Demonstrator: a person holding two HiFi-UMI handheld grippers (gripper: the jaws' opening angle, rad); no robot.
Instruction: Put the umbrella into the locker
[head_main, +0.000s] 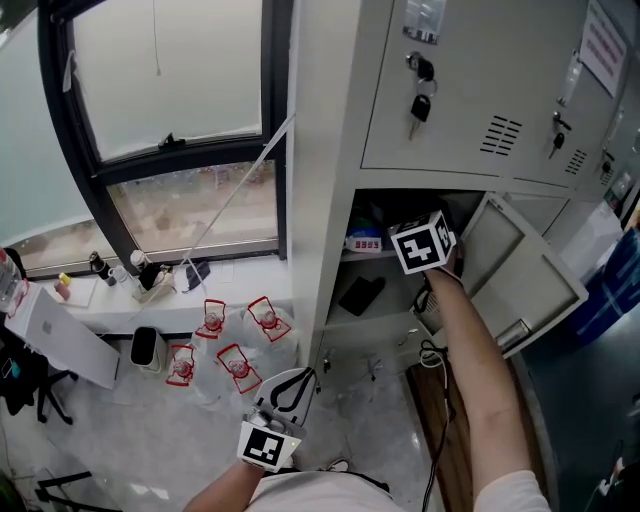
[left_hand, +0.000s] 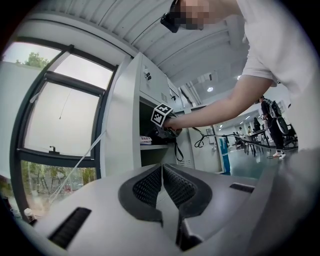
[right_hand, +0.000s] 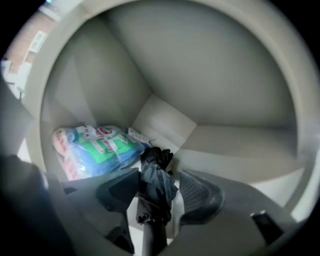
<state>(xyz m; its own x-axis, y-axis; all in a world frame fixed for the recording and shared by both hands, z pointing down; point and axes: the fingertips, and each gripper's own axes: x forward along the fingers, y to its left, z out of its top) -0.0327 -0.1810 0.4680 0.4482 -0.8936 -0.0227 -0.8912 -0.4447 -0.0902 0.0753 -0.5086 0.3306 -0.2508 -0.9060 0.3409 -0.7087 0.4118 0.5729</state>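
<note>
The grey locker has one compartment open, its door swung wide so an arm can reach inside. Inside the locker, a blue and green soft packet fills the back corner, which leaves the free strip of shelf beside it for the umbrella. The folded black umbrella lies there, deep in the locker, pointing at the back wall. The right gripper sits astride it with its fingers spread: one touches the fabric, the other stands just clear, so this looks like a letting-go. The left gripper hangs outside the locker, low by its side wall, fingers pressed together on nothing, out of the way.
</note>
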